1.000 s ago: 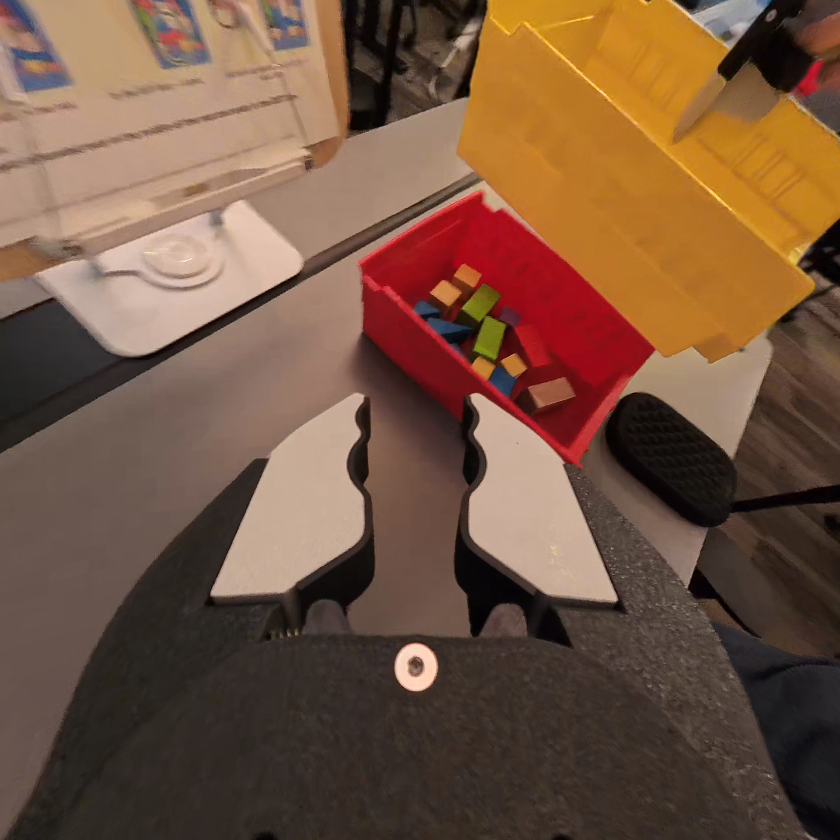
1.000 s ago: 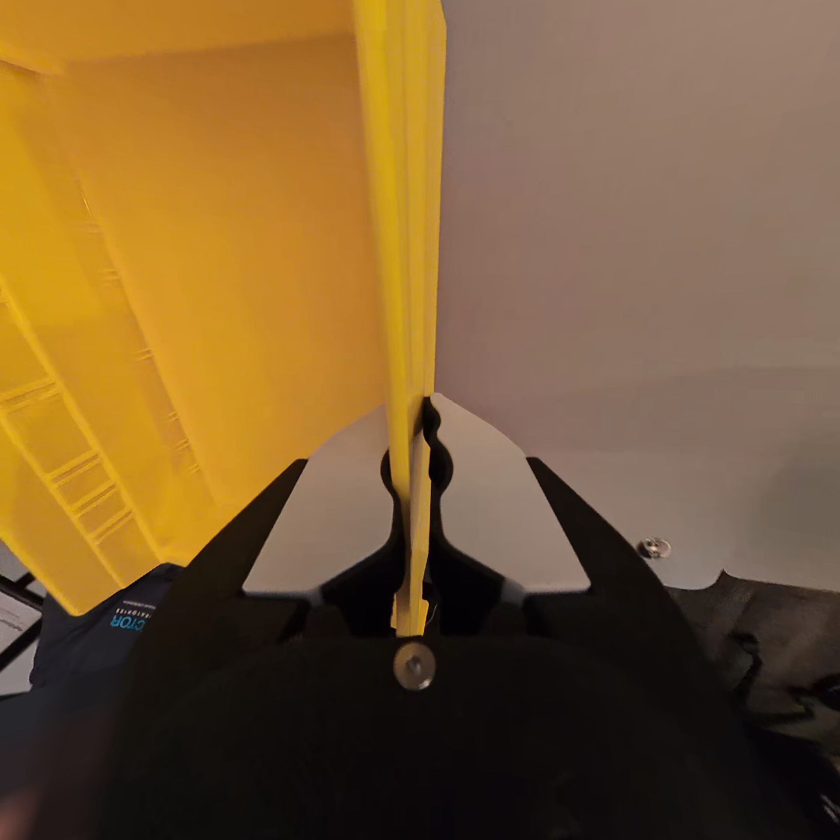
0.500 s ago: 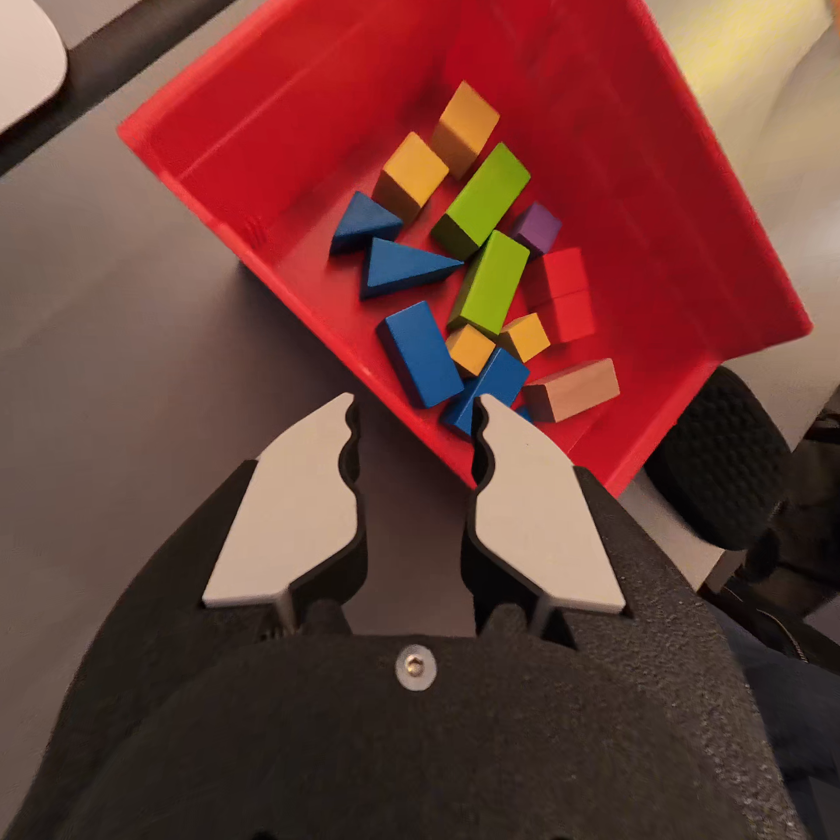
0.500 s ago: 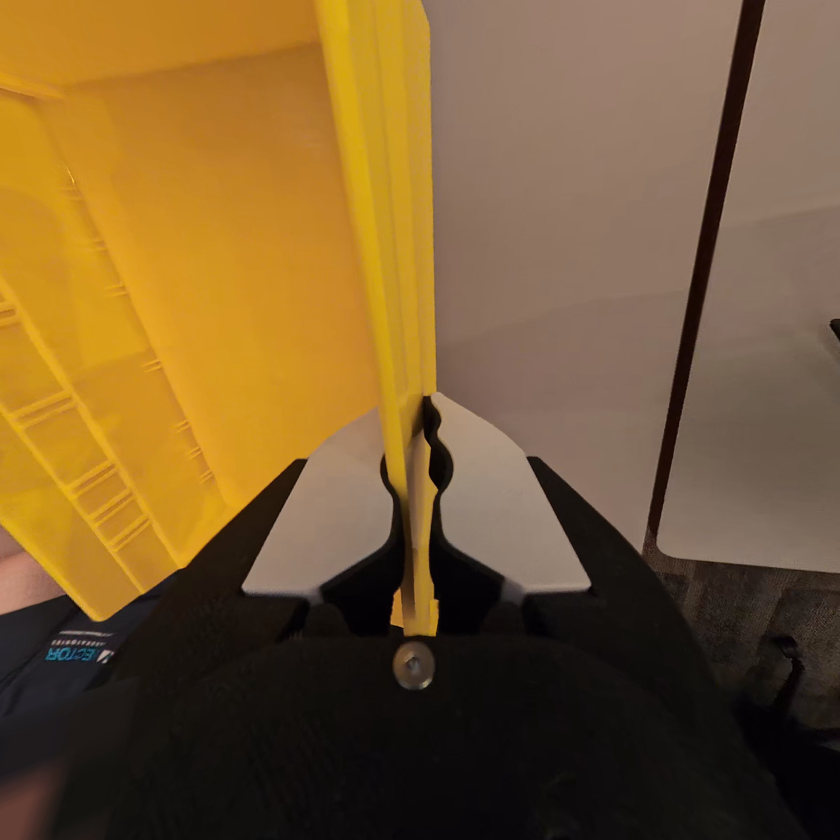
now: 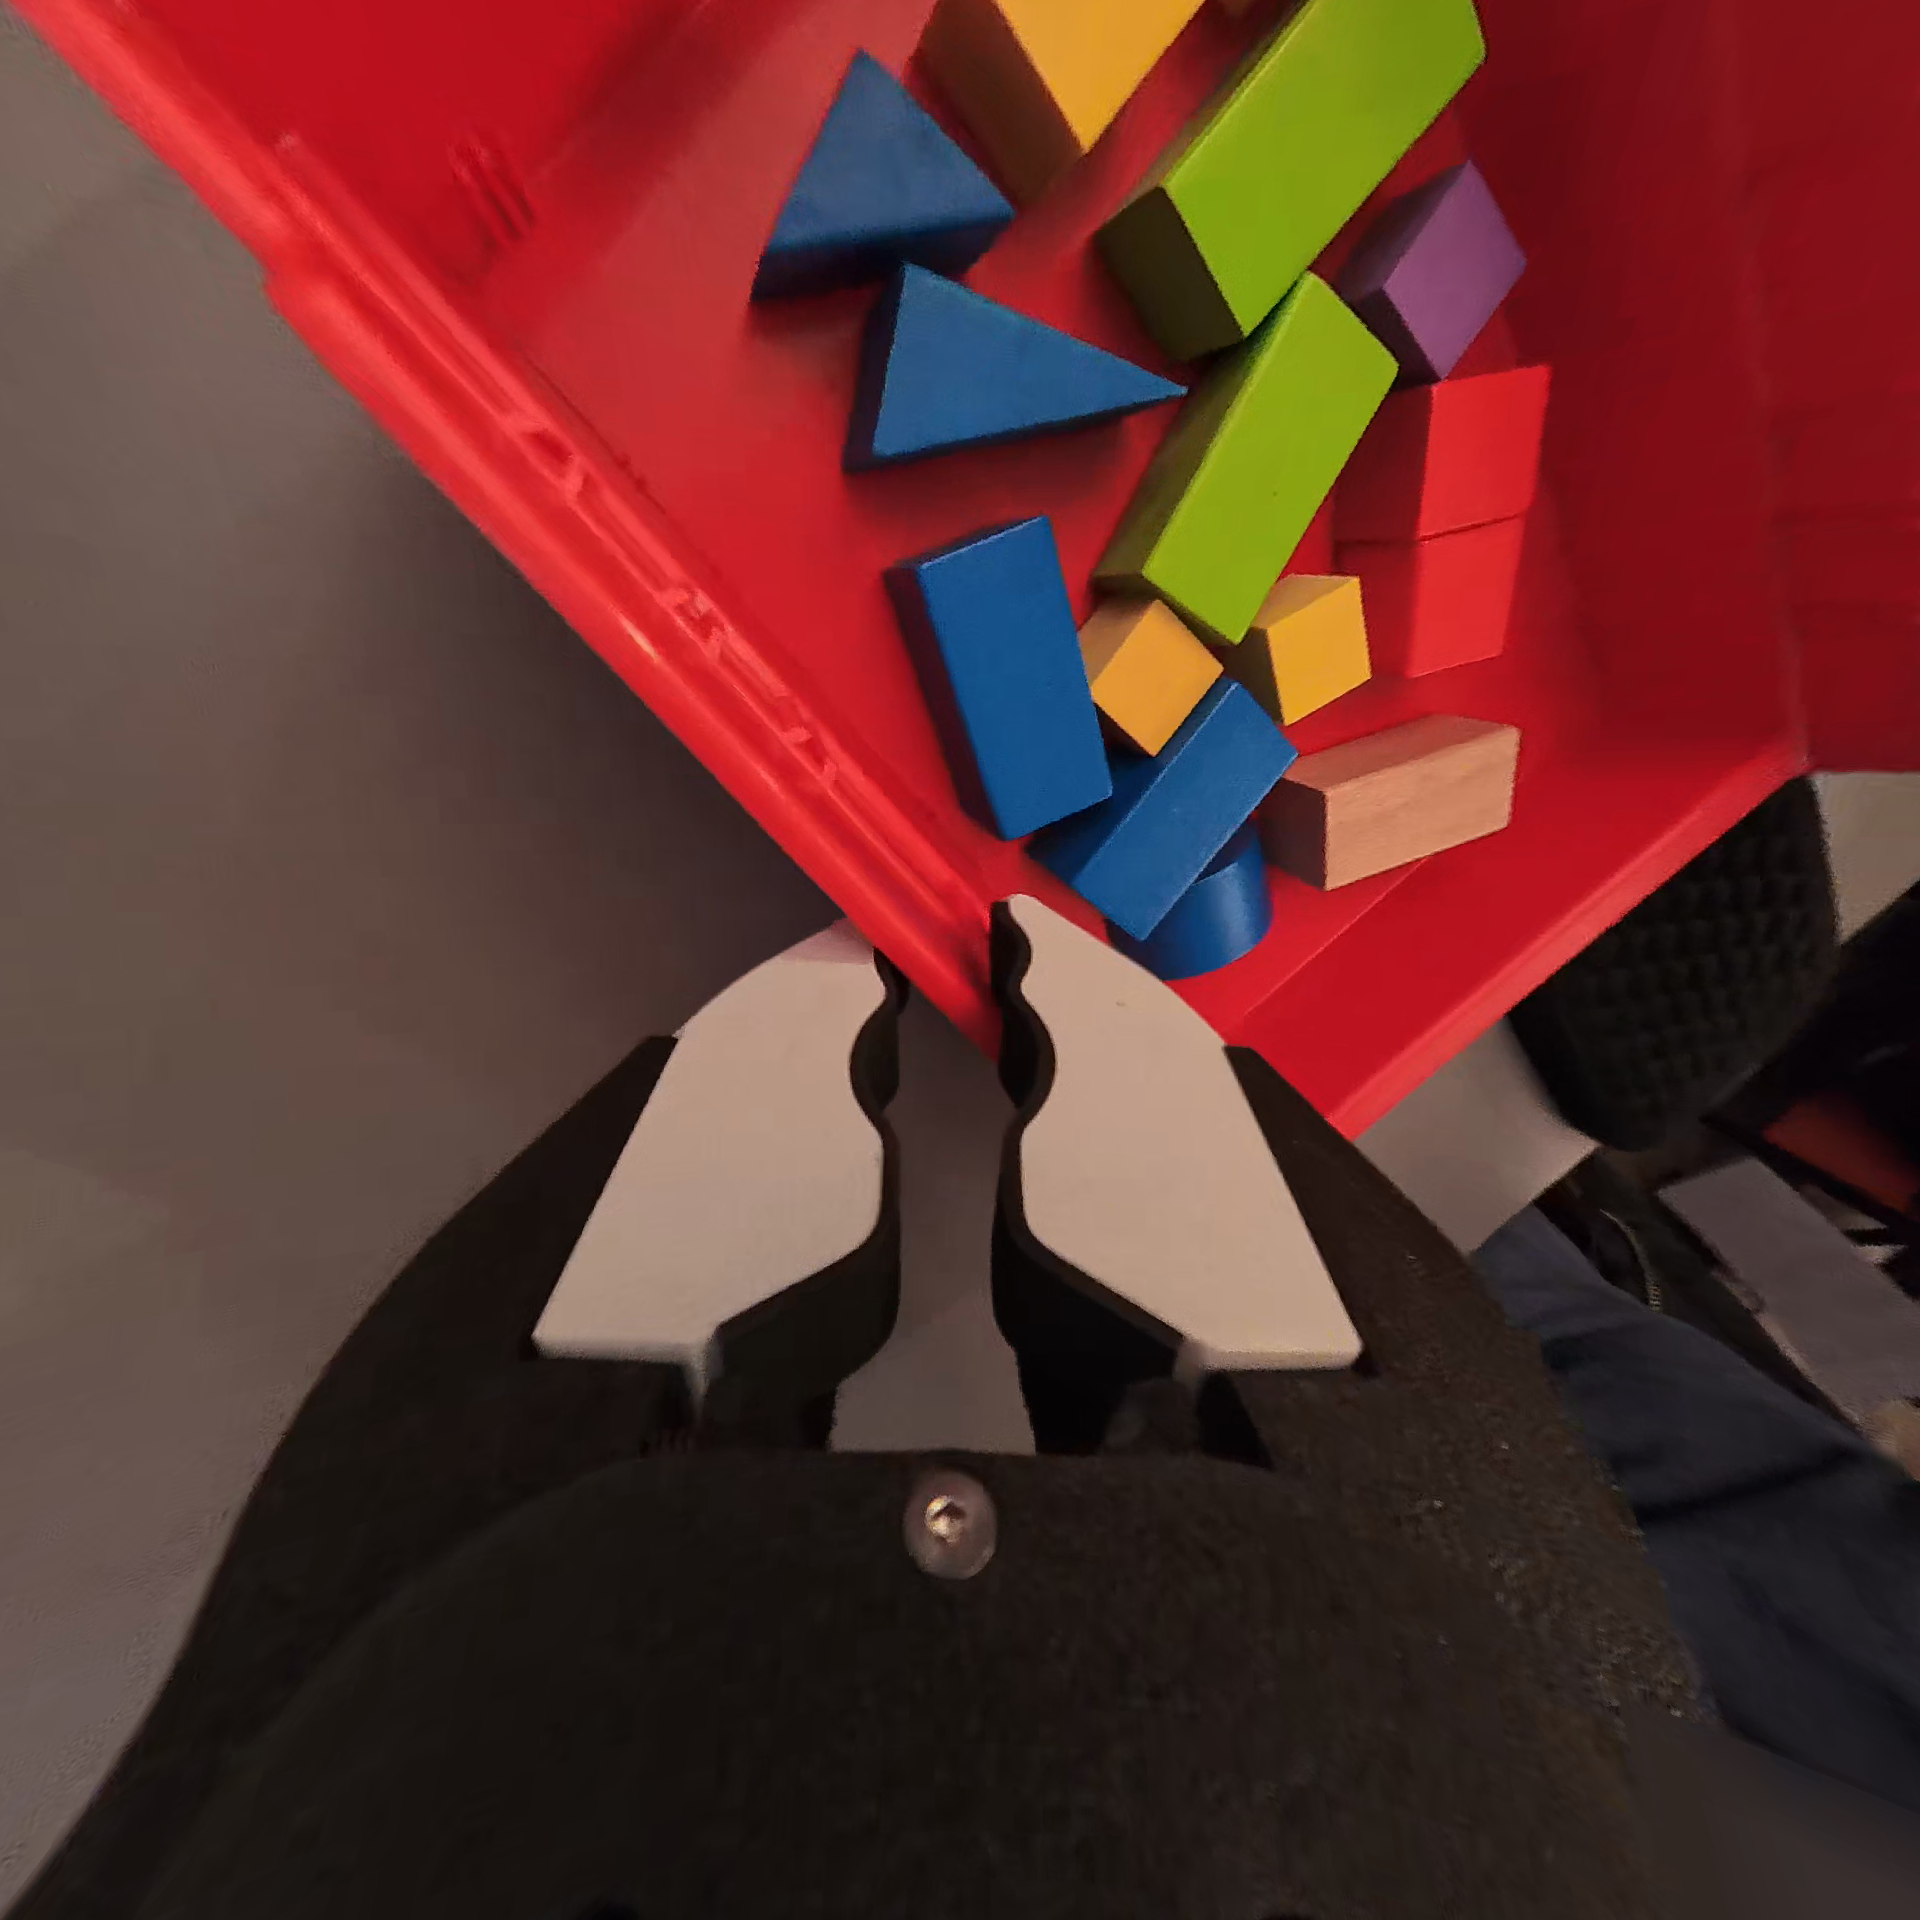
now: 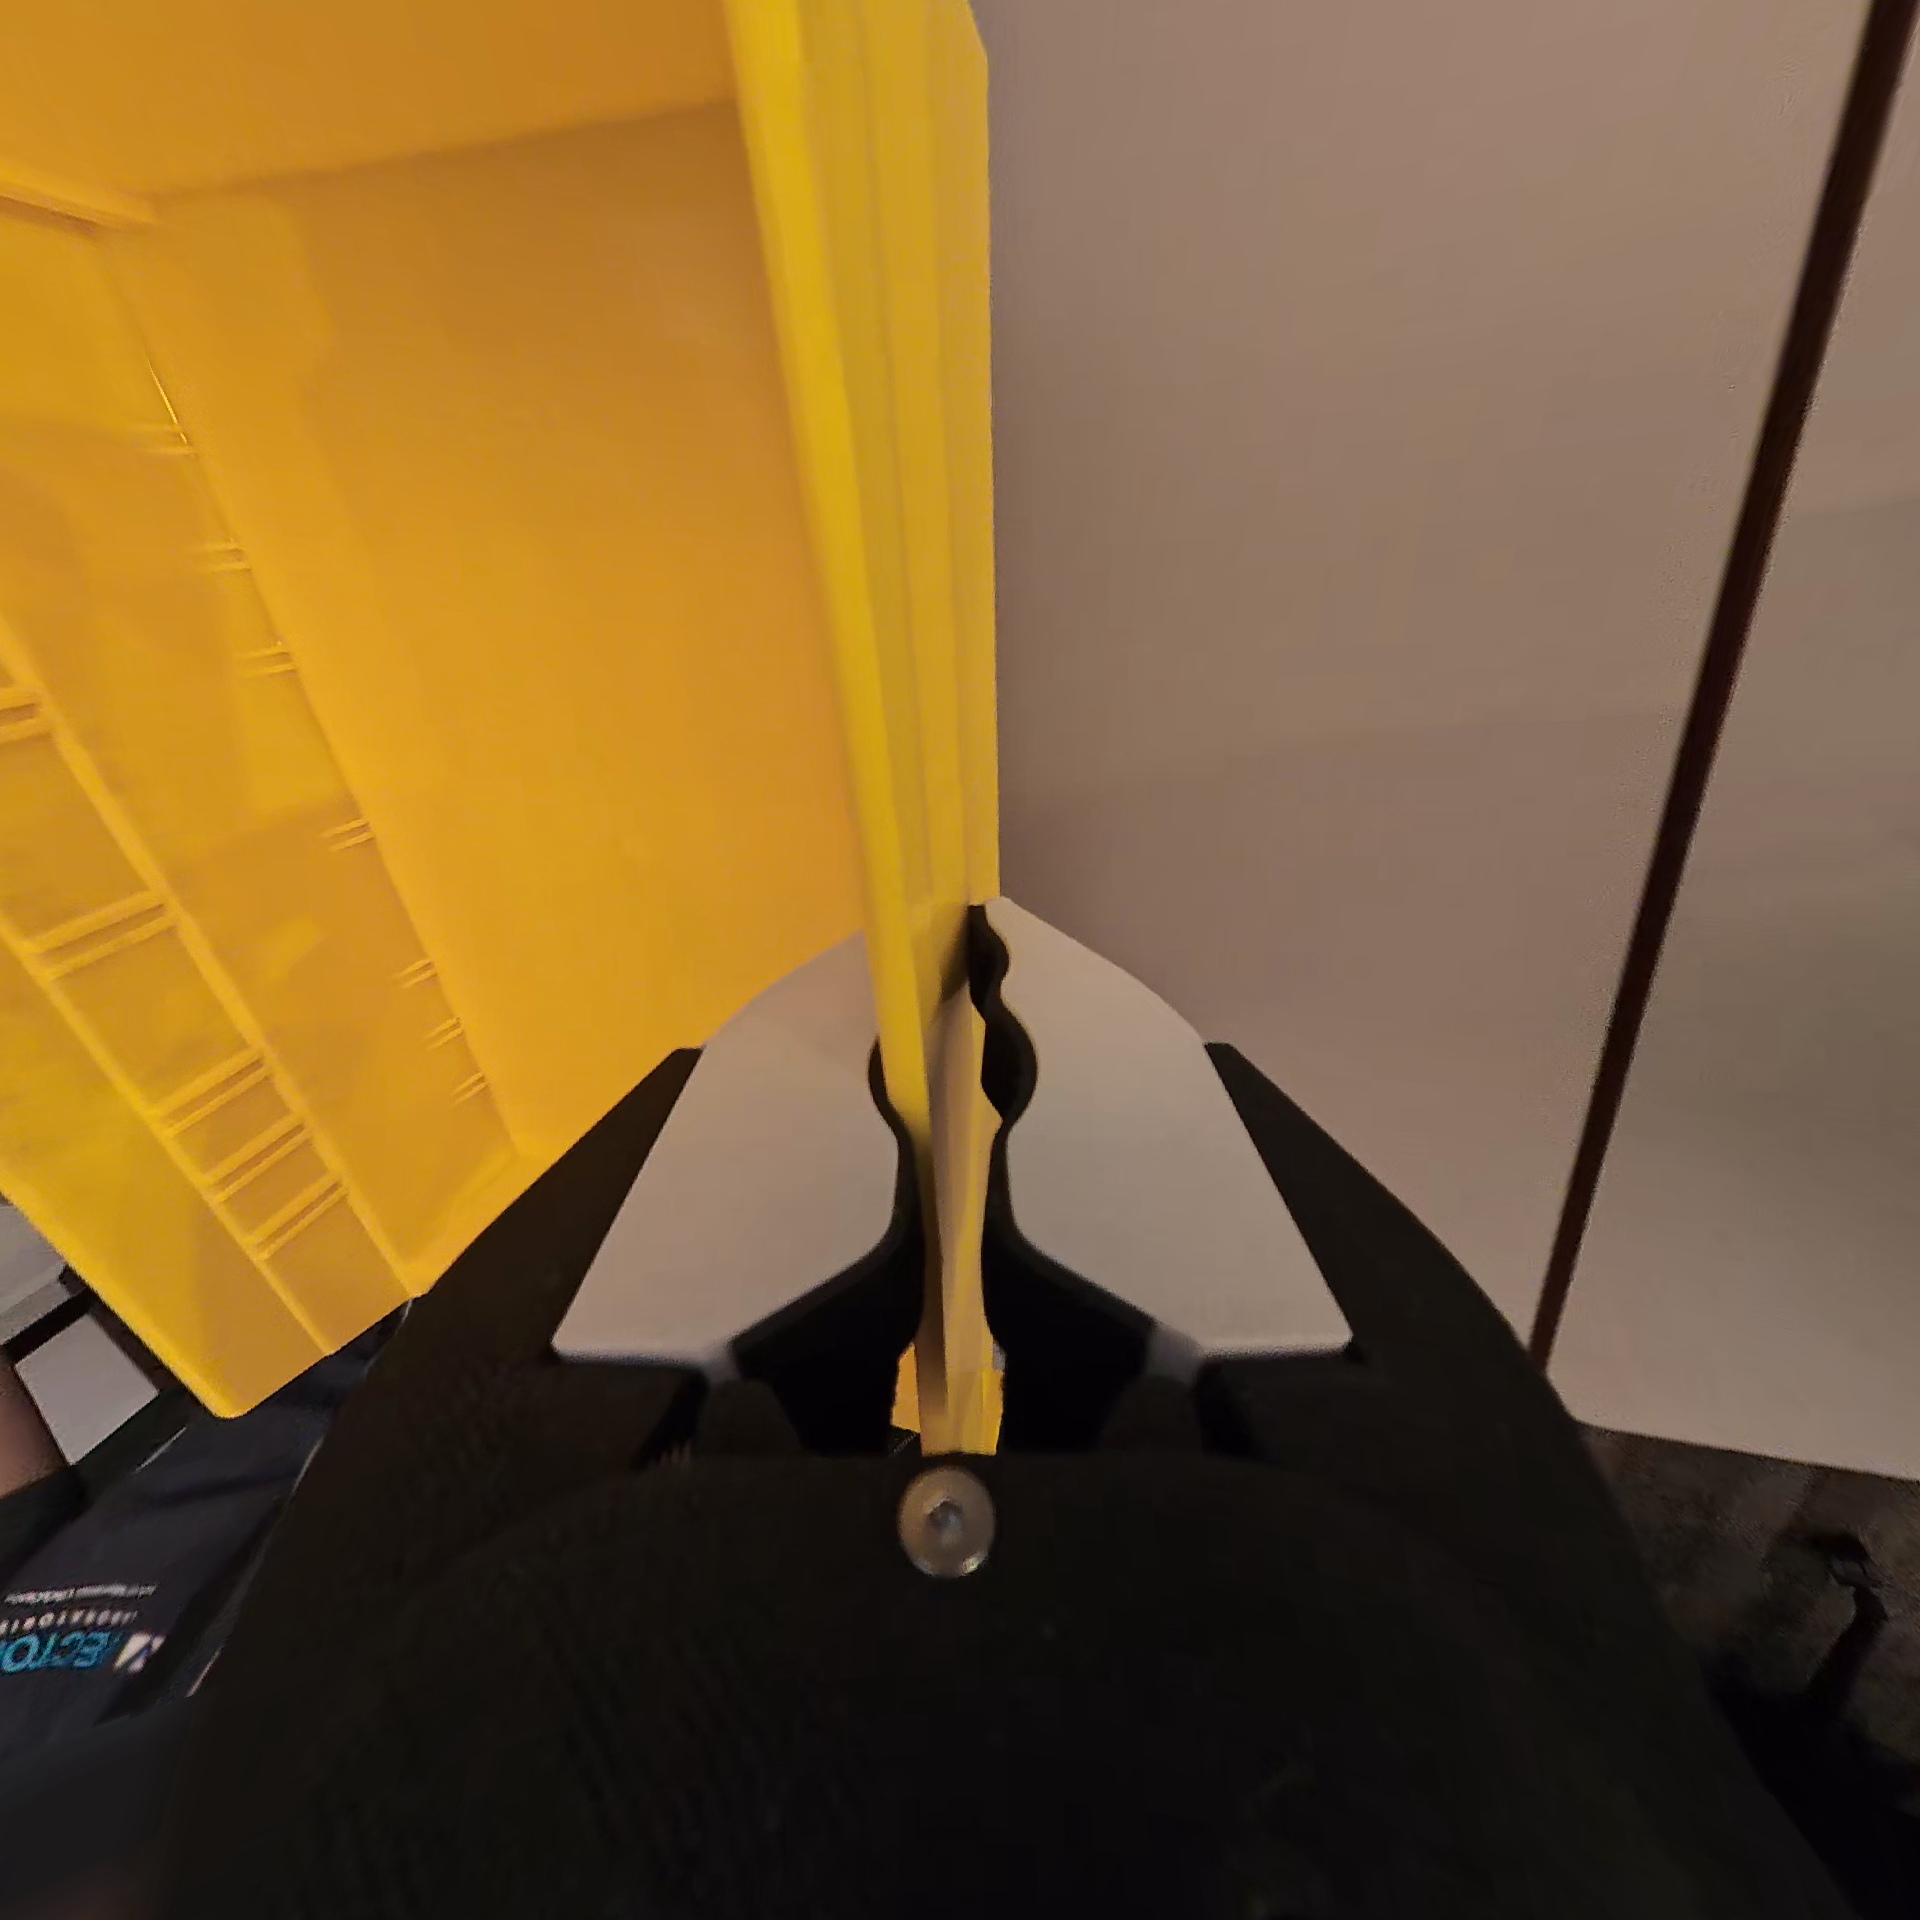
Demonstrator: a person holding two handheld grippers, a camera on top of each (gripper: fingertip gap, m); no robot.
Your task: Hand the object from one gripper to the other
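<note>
Left wrist view: left tool [image 5: 940,961] clamped on red bin [image 5: 623,592] wall; blocks [image 5: 1247,468] spilled if tilted. Right tool [image 6: 935,977] clamped on yellow bin [image 6: 873,520] rim; slip risked.

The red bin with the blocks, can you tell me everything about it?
The red bin looks like smooth moulded plastic, open on top, with a ribbed rim. It sits on the grey table, near its edge. Inside lie painted blocks: blue triangles, green bars, yellow, red, purple and one plain wood. The left gripper has its jaws astride the near wall, one outside, one inside, and almost closed on it.
</note>
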